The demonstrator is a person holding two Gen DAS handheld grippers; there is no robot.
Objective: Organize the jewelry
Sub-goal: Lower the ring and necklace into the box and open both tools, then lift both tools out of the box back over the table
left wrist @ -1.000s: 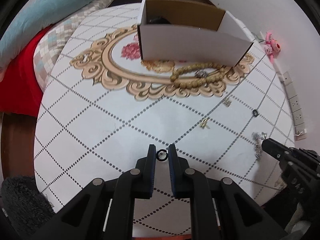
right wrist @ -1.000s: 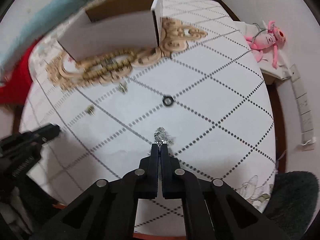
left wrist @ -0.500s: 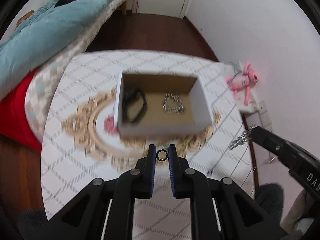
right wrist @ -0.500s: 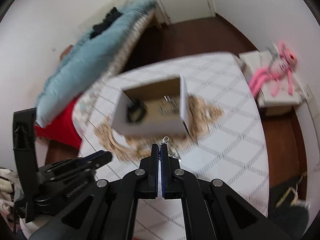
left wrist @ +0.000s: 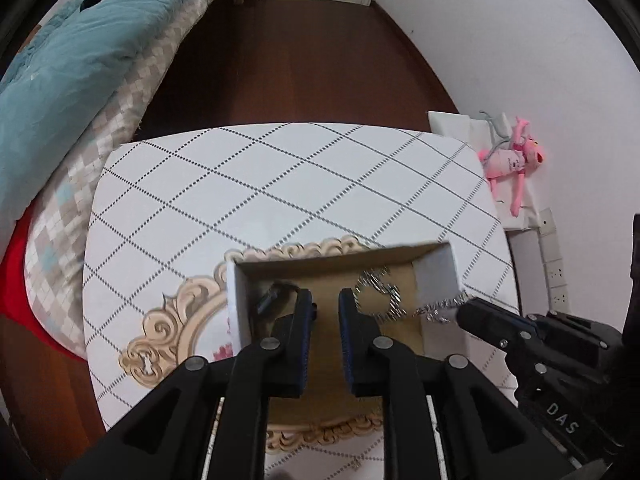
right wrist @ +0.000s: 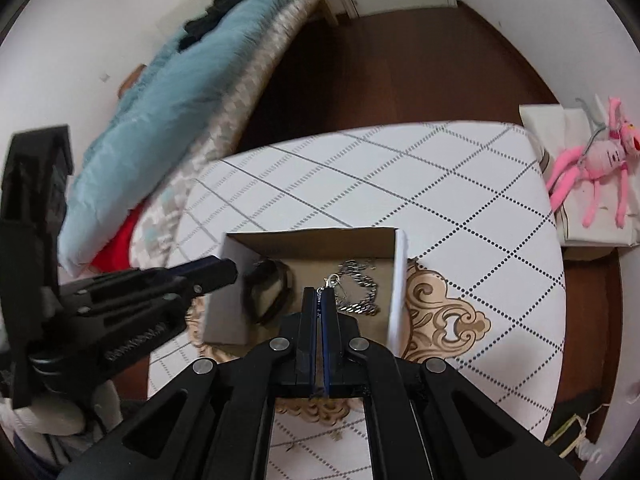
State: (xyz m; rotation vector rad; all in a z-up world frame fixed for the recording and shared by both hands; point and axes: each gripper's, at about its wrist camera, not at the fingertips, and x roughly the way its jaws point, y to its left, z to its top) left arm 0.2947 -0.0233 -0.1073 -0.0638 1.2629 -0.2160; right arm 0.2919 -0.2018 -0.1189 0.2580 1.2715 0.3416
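Left wrist view: the left gripper (left wrist: 325, 300) hangs over the open cardboard box (left wrist: 436, 268) on the table (left wrist: 280, 184), jaws parted with nothing between them. In the box lie a dark band (left wrist: 276, 294) on the left and a silver chain (left wrist: 378, 292) on the right. The right gripper (left wrist: 466, 312), marked "DAS", pinches a silver bracelet (left wrist: 442, 307) lying roughly level across the box's right wall.

Right wrist view: the right gripper (right wrist: 319, 294) has its jaws clenched on the bracelet's clasp (right wrist: 330, 282), above the box (right wrist: 400, 276), with the chain (right wrist: 360, 292) and band (right wrist: 272, 292) below
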